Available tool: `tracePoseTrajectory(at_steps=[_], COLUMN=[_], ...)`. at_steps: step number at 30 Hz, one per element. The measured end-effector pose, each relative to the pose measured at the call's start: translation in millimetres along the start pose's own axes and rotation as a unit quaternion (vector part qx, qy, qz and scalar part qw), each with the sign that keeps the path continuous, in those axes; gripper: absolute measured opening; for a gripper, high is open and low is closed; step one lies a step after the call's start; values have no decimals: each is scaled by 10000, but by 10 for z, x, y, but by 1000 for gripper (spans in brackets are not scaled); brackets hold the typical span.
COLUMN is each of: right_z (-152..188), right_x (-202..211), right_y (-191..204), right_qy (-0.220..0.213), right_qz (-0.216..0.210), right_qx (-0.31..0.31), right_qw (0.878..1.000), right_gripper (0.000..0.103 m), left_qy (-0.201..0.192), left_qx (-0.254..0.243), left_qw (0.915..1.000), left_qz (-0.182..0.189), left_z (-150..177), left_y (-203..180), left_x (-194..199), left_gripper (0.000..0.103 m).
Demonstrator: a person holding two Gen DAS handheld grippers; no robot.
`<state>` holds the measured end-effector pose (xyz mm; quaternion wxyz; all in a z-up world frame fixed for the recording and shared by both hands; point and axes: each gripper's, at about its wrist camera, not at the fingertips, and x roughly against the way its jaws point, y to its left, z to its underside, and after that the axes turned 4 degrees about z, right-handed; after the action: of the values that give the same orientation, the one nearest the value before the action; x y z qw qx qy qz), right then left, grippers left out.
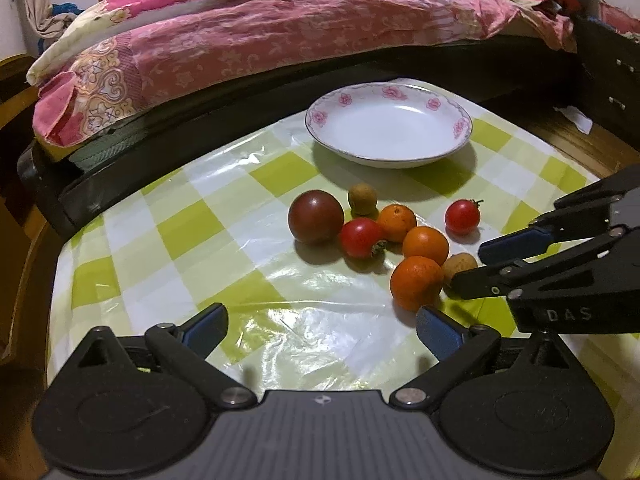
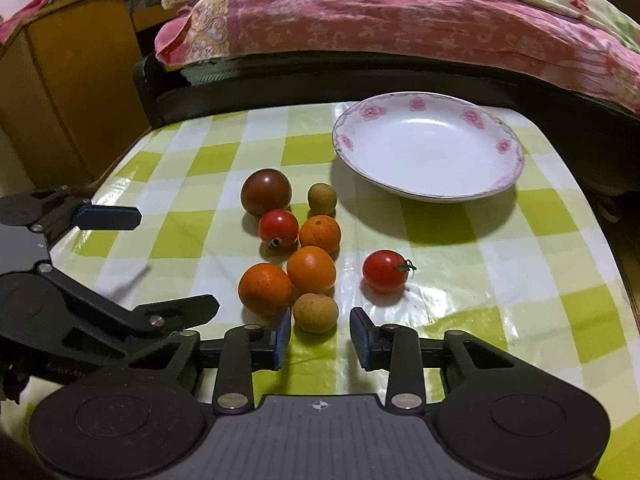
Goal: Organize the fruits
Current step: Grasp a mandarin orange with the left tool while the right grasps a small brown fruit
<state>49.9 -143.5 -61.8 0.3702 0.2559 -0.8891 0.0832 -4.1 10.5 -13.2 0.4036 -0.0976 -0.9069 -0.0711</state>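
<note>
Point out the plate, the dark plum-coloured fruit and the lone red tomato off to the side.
plate [image 2: 496, 184]: right wrist view, on its near rim.
dark plum-coloured fruit [image 2: 266, 193]: right wrist view, middle of its skin.
lone red tomato [image 2: 384, 271]: right wrist view, middle of its body, left of the stem.

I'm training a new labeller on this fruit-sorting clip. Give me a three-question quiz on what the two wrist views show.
1. True or false: the plate already holds fruit.
2. How many orange fruits lie on the checked tablecloth?
3. Which fruit sits just ahead of the right gripper? A) the dark tomato B) the near brown fruit C) the lone red tomato

Key:
1. False: the plate is empty.
2. Three.
3. B: the near brown fruit lies in front of the gap between its fingers; the pads do not press on it. The dark tomato and lone red tomato lie farther off.
</note>
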Motion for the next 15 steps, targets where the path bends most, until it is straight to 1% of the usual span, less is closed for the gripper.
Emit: tracePoseTrajectory(at_steps=[4,8,11,15], right_z=[-1,-17,-20,-28], right_x=[-94,-97,-87,-23], right_y=[8,9,-17,-85], right_qy=[106,110,110,76], right_qz=[-77,-66,-45,17], right_qx=[37,82,35,-49], right_qw=[9999,9999,9999,10000], right_gripper=[23,23,22,22], left_qy=[54,29,-9,-39], left_qx=[2,-44,-66,-212], left_qw=[10000,9999,9998,9992], left_qz=[60,108,212,339], left_z=[-3,-23,-47,-75], left_y=[10,-9,-42,-139], left_x=[-31,-46,-46,-69], left_gripper=[103,103,103,103])
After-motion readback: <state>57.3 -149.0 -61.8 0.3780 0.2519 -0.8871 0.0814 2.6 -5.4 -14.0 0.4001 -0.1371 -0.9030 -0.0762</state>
